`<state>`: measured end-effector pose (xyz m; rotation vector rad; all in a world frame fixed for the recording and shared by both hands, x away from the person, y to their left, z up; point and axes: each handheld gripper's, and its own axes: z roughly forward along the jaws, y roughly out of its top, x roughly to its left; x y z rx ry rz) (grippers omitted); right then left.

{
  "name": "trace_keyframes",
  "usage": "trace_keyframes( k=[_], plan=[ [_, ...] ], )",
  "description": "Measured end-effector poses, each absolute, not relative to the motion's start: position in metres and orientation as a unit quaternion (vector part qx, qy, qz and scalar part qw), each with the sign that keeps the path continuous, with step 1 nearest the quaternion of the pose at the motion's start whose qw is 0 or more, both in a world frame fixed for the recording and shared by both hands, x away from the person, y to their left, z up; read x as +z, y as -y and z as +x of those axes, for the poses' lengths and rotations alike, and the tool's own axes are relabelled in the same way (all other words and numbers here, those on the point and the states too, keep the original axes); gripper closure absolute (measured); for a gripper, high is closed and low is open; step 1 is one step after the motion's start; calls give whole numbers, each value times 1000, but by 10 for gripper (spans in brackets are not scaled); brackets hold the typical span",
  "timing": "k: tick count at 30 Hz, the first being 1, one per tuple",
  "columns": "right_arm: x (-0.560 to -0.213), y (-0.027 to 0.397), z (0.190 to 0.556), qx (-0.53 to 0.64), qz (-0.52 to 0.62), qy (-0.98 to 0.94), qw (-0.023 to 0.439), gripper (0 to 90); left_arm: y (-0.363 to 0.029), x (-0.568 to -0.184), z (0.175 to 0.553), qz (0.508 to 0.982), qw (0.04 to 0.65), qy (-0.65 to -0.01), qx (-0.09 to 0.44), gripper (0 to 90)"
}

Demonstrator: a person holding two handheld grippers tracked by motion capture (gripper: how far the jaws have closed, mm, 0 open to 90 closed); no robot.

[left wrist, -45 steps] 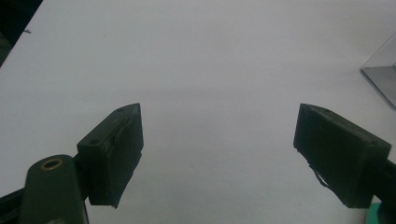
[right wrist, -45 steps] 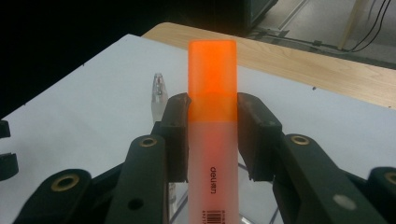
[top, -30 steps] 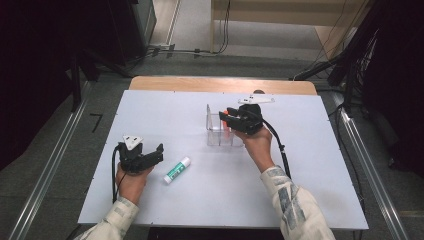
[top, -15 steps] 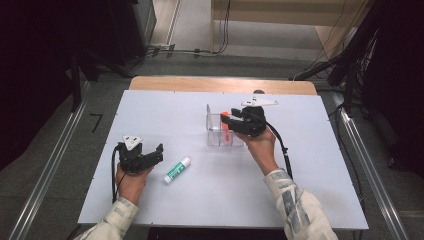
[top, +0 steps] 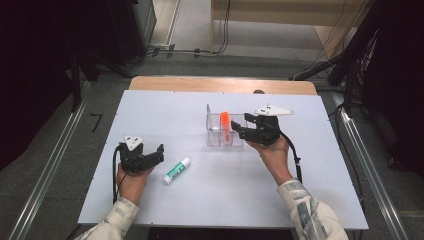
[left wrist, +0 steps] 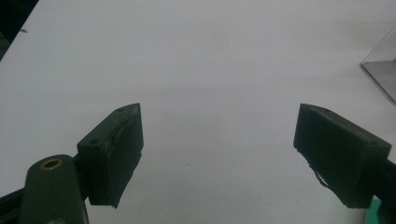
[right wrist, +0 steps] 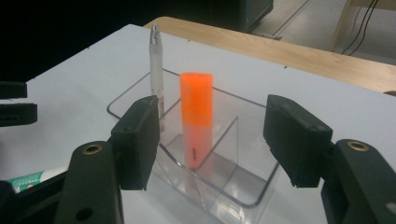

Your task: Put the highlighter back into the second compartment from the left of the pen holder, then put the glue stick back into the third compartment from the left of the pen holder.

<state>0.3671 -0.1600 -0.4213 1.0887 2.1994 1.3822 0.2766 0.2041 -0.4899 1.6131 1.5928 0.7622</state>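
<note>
From the high view, the right gripper should back straight away from the clear box so the orange marker stays standing; its fingers have just been opening. The left gripper has wide, empty fingers beside the glue stick on the worktop. In the left gripper view, the fingers stand wide over bare worktop. In the right gripper view, the fingers are wide apart, the marker in the box just past them, untouched.

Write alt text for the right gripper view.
An orange marker stands upright in a clear plastic organizer on a white table, just beyond the open right gripper. A white pen stands in the compartment behind it.
</note>
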Motion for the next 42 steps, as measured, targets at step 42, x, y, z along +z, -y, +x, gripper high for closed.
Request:
trace_keyframes(
  k=[42],
  plan=[
    [-438,227,335,464,417,-760,180,291,-189,-481,257,659,387,-579,283,159]
  ],
)
